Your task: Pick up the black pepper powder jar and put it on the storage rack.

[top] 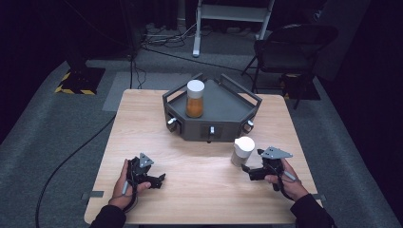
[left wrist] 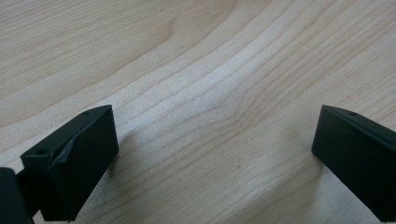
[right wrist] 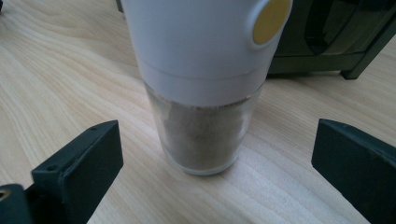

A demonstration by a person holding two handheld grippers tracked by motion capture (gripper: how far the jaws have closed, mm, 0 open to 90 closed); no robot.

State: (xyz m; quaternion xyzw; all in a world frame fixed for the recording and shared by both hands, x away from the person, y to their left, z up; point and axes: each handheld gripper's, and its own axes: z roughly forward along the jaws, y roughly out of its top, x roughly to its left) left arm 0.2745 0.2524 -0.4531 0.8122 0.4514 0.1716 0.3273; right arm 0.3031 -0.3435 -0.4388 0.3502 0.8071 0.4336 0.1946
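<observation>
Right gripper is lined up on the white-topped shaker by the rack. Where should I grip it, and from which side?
Probably the clear glass base of the shaker, below the wider white cap. It stands upright on the table, so come in level from the near side, where the right gripper already faces it with jaws wide open on either side. The round, narrower glass should fit between them.

Spice grinder: white plastic top, round yellow button on side, clear glass base part-filled with brownish-grey ground spice. Upright on wooden table, just in front of dark grey rack, off rack's front right corner, apart from it. Nothing touching it.
</observation>
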